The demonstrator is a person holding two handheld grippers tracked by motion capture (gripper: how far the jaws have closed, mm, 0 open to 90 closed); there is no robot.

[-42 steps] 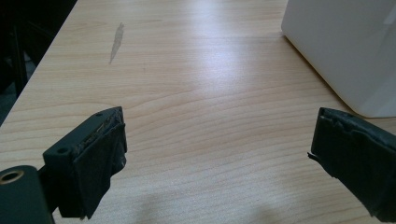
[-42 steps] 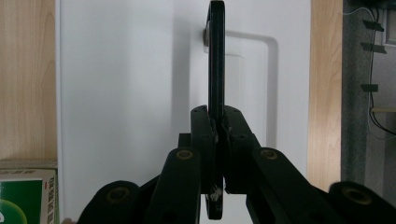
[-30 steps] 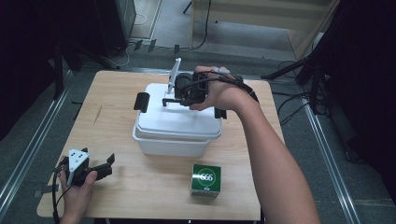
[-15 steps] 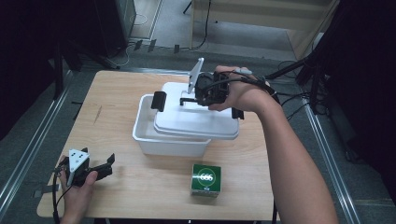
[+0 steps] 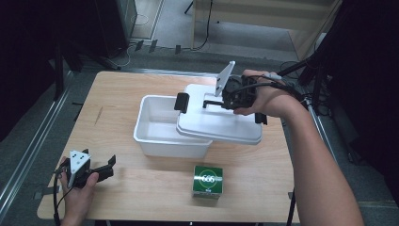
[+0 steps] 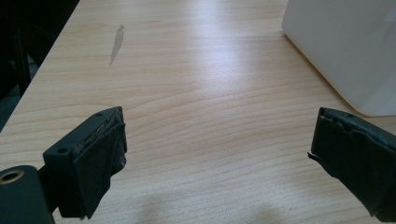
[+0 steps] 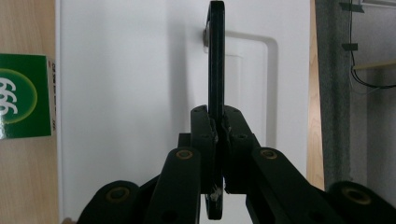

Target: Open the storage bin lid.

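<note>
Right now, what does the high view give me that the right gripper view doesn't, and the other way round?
High view alone: the open white plastic bin, uncovered on its left, the left gripper with jaws apart low on the wooden table, and the person's forearms. Right gripper view alone: the pads pinching the black lid handle edge-on. Both: the white lid, the right gripper and the green carton.

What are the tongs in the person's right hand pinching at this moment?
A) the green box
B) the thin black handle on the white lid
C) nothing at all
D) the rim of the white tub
B: in the right gripper view the right tongs are clamped on the black handle of the white lid, which hangs partly off the tub.
</note>
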